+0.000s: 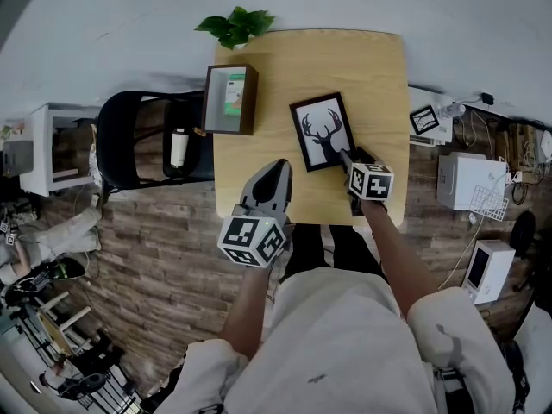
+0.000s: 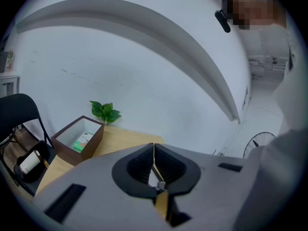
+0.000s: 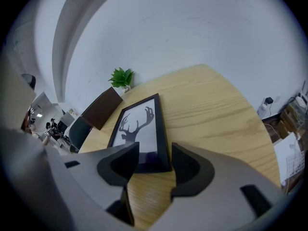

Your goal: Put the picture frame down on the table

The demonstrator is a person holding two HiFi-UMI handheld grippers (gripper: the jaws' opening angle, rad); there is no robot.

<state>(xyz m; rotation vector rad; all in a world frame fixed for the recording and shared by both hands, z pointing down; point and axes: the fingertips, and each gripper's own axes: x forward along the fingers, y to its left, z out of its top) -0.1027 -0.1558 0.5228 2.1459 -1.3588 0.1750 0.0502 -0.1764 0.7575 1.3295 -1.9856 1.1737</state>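
Head view: picture frame (image 1: pixel 322 132) lies flat on the bench (image 1: pixel 362 67), deer print up. Its near end sits right at the tips of the right claw (image 1: pixel 349 164). Left claw (image 1: pixel 274 172) is at the bench's near edge, apart from the frame. An open brown box (image 1: pixel 229 99) stands beyond the left claw, and a plant (image 1: pixel 236 26) further beyond at the far edge.

Left gripper view: left claw (image 2: pixel 154 148) has its jaws closed together, nothing between them. Box (image 2: pixel 77 141) and plant (image 2: pixel 105 111) are ahead and to its left – no contact.

Right gripper view: right claw (image 3: pixel 155 150) is wide. The frame's (image 3: pixel 139 126) near end is in the gap between the jaws, but the pads aren't pressing on it – the frame rests on the bench (image 3: pixel 211 109). The rest of it runs straight ahead of the claw.
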